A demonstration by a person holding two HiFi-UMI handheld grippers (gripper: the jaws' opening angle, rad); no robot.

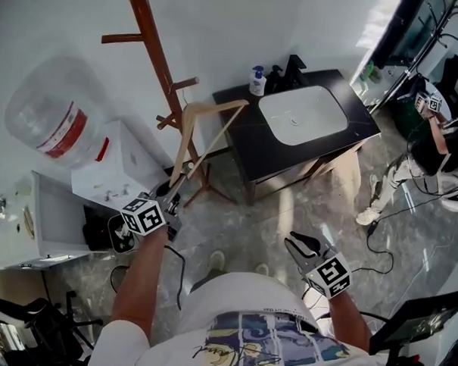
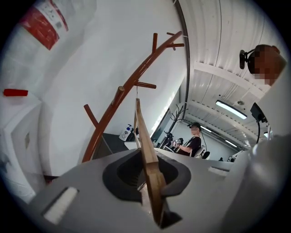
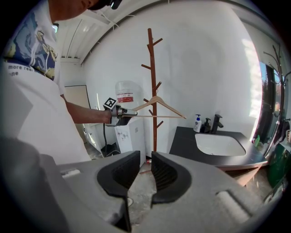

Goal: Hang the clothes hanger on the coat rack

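Seen from the head, the left gripper (image 1: 182, 178) clamped one end of a pale wooden triangular hanger (image 1: 209, 113), which stretched ahead toward the brown coat rack (image 1: 155, 54). In the left gripper view, the thin wood stood edge-on between its jaws. In the right gripper view, the right gripper (image 3: 145, 175) was narrowly parted and empty.

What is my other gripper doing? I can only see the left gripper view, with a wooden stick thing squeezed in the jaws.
Observer: The right gripper hangs low by the person's waist. Its jaws are a little apart with nothing between them.
Operator: Is the stick really the hanger?
Observer: Yes. The right gripper view shows the whole wooden hanger, a triangle. The left gripper pinches one end of it.
Operator: Is it near the rack?
Observer: In the head view it sits beside the lower pegs of the coat rack. I cannot tell whether the hook has caught.
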